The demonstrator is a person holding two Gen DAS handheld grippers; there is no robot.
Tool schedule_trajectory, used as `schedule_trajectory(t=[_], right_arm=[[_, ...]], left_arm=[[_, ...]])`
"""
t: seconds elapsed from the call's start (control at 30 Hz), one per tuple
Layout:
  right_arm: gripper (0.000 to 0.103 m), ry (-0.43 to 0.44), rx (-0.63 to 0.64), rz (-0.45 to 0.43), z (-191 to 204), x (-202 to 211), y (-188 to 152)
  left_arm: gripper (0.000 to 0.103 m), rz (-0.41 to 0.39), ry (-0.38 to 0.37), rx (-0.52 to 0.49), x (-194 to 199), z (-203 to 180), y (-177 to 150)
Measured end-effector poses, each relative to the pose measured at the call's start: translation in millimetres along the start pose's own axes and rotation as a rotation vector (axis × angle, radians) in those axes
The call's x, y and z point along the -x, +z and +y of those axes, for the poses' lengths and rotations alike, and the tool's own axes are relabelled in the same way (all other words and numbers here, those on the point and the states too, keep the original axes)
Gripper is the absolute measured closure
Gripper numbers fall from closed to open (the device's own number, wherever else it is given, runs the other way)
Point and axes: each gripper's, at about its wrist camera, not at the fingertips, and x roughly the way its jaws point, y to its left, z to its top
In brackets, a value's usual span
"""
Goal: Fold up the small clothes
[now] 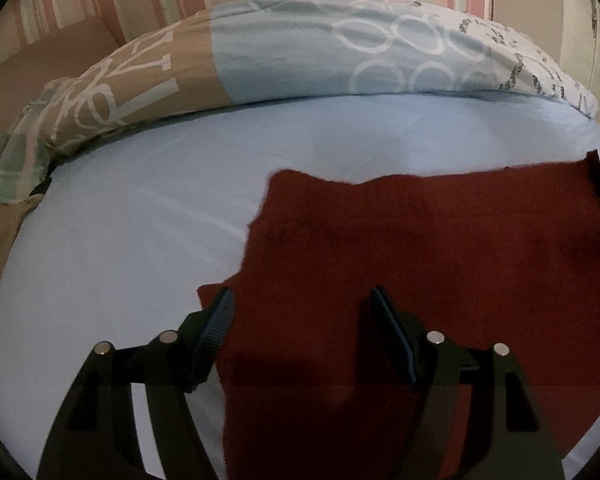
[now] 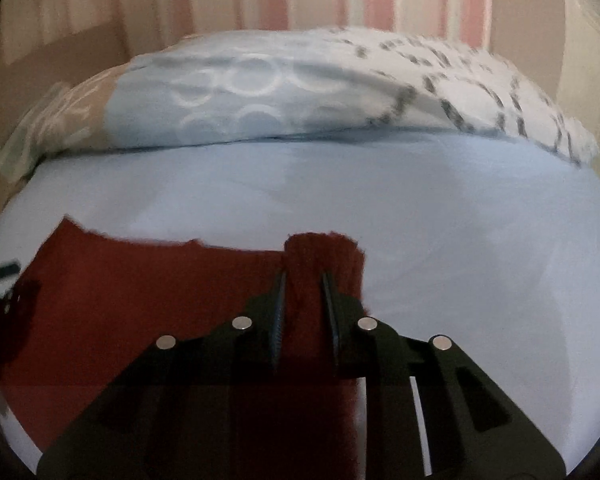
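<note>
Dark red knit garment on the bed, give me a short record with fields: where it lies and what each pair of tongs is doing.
garment: dark red knit garment, spread flat
surface: pale blue bed sheet
behind: patterned blue, tan and white pillow
left tongs: open, over garment's left edge
right tongs: shut, pinching bunched right edge

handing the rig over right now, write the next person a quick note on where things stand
Left gripper: open, straddling the near left corner of the red cloth, nothing pinched.
Right gripper: shut on a bunched-up fold at the red cloth's right edge.
The red cloth lies mostly flat on the blue sheet, in front of the pillow.
Done: right side gripped. No fold laid yet.
Left: close the left gripper on its corner, then probably carry both edges over to make the first fold.
</note>
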Motion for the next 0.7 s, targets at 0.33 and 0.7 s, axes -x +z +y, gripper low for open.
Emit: schedule_trajectory(t=[0.33,0.7], right_arm=[[0.034,0.032,0.016,0.005,-5,17,7],[0.023,-0.016,0.127,-0.011,65,45,-56]], left_arm=[[0.032,-0.017,0.022,-0.019,17,2,-1],[0.025,-0.006,-0.026,0.011,38,-17,-24]])
